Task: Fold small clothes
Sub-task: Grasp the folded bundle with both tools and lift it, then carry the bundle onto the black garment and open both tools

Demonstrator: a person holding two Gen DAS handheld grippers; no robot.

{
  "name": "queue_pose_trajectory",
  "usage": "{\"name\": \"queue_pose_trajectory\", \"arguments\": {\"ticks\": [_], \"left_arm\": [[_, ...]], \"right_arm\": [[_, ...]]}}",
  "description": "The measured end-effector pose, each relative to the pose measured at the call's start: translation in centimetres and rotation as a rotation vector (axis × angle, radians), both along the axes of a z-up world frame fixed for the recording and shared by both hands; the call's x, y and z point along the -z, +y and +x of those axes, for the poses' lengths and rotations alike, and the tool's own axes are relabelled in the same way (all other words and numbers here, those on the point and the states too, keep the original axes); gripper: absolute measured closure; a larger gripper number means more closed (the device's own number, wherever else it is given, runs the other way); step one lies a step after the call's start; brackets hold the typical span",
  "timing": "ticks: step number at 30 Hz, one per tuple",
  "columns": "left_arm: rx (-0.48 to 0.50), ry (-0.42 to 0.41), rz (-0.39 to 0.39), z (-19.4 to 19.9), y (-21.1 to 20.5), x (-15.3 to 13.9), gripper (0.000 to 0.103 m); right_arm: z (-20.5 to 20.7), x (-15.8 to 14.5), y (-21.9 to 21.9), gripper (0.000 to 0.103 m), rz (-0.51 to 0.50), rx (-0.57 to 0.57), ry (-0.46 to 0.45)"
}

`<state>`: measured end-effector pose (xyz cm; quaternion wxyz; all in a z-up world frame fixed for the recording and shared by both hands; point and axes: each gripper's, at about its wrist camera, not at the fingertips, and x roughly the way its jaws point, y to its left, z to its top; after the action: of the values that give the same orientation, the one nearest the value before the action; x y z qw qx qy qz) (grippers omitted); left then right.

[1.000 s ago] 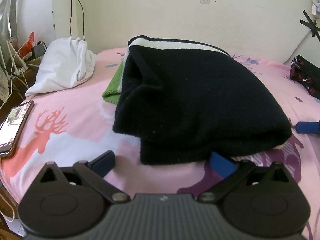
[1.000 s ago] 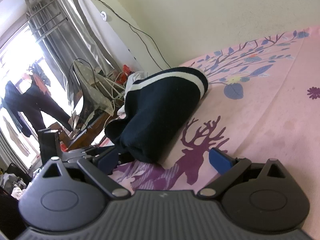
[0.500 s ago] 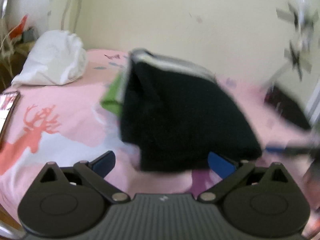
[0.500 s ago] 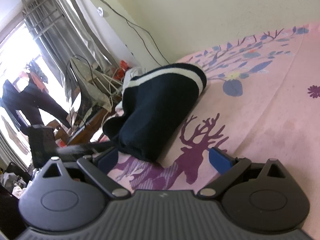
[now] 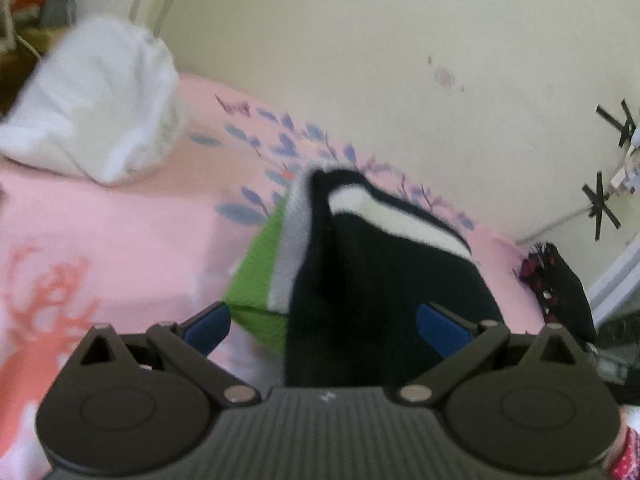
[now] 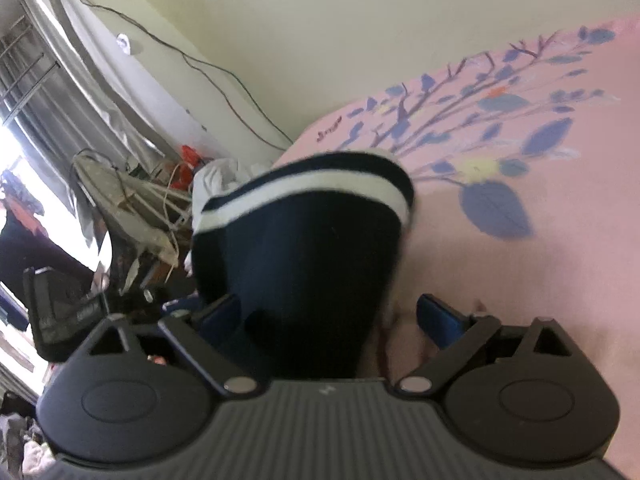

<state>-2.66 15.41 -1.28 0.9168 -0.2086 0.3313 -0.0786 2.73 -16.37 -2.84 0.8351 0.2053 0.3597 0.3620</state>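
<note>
Left wrist view: one black garment (image 5: 384, 288), one white bundle (image 5: 100, 104).

The folded garment (image 5: 384, 280) is showing black with a white stripe (image 5: 400, 220) near its top edge, lying on a green piece (image 5: 256, 280). The bedsheet (image 5: 120, 232) is glowing pink, printed with a coral deer (image 5: 44, 292) and blue-purple leaves (image 6: 496, 208). A white bundle (image 5: 96, 100) is sitting behind; the wall (image 5: 360, 40) is looking pale yellow.
</note>
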Motion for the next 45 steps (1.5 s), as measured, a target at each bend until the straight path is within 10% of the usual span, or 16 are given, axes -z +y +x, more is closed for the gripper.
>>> {"name": "queue_pose_trajectory", "arguments": {"ticks": [7, 15, 25, 34, 45], "left_arm": [[0.07, 0.016, 0.046, 0.6, -3.5, 1.4, 0.028], [0.324, 0.035, -0.021, 1.9, -12.2, 0.4, 0.033], [0.69, 0.062, 0.059, 3.9, -29.3, 0.9, 0.033], [0.589, 0.043, 0.147, 5.0, -26.6, -2.1, 0.0], [0.7, 0.142, 0.203, 6.8, -31.2, 0.8, 0.0]], "right_arm": [[-0.4, -1.0, 2.0, 0.059, -0.049, 0.045, -0.041], [-6.8, -3.5, -6.8, 0.061, -0.107, 0.205, -0.184], [-13.4, -3.2, -22.3, 0.06, -0.143, 0.505, -0.136], [-13.6, -1.6, -24.7, 0.014, -0.085, 0.51, -0.098], [-15.1, -0.6, -25.6, 0.015, -0.083, 0.515, -0.074]]}}
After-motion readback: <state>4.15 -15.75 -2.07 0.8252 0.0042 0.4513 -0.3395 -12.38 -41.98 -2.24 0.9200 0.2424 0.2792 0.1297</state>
